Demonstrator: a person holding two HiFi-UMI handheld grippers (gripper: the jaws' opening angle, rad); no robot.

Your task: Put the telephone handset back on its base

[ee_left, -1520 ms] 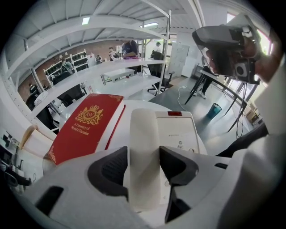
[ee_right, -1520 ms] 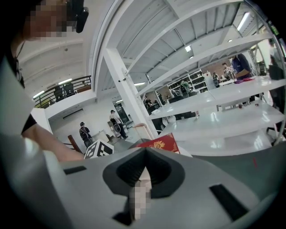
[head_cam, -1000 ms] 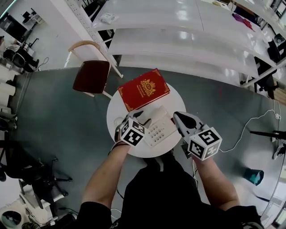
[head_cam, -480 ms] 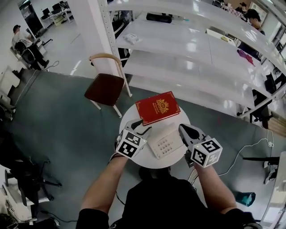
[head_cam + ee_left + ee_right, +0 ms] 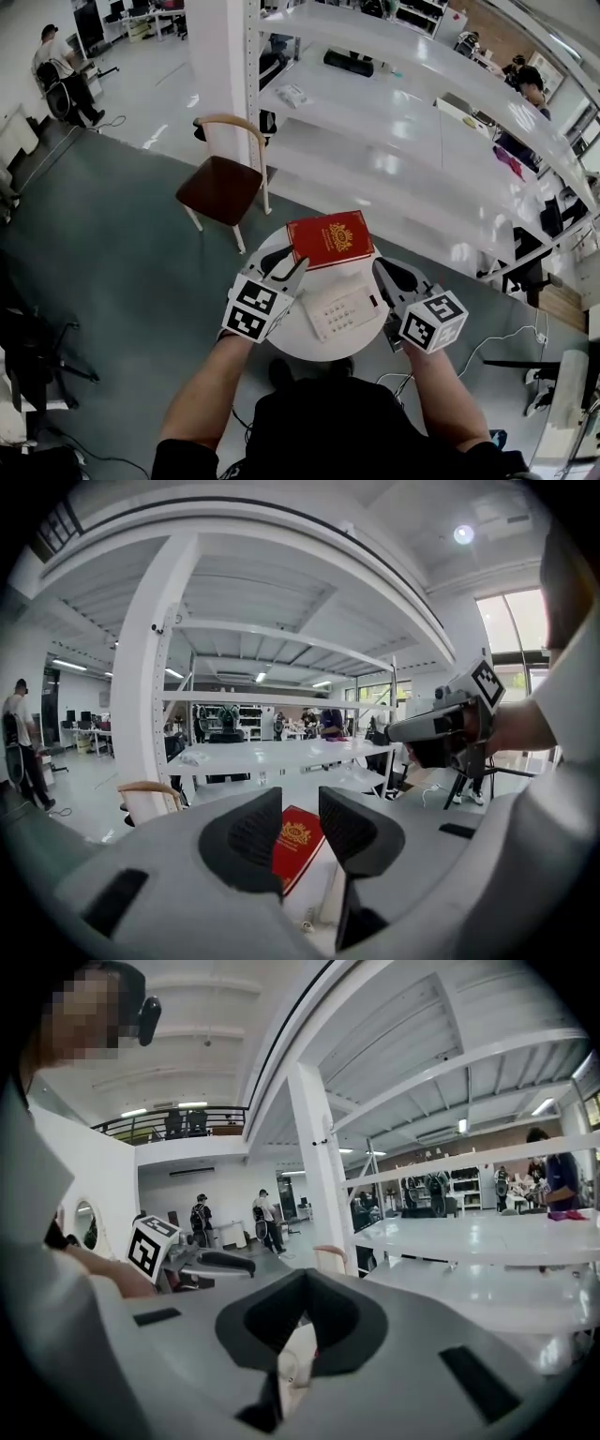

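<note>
A white telephone (image 5: 339, 310) with a keypad sits in the middle of the small round white table (image 5: 289, 339). Its handset appears to lie along the base's far side, too small to tell more. My left gripper (image 5: 289, 266) hovers over the table's left part. Its jaws have just been closing but still stand apart with nothing between them. In the left gripper view the left gripper (image 5: 298, 810) frames the red book (image 5: 292, 847). My right gripper (image 5: 381, 268) hangs over the table's right edge, and in its own view the right gripper (image 5: 302, 1284) has its tips together on nothing.
The red book (image 5: 330, 238) lies on the table's far side. A wooden chair (image 5: 220, 183) stands at the far left, with long white shelving (image 5: 394, 141) behind the table. A person (image 5: 54, 62) stands far off at the upper left. A cable (image 5: 506, 336) runs over the floor to the right.
Both grippers have lifted up and off the telephone, and the table looks smaller and farther below. The left jaws have narrowed. The head view has tilted up toward the shelving.
</note>
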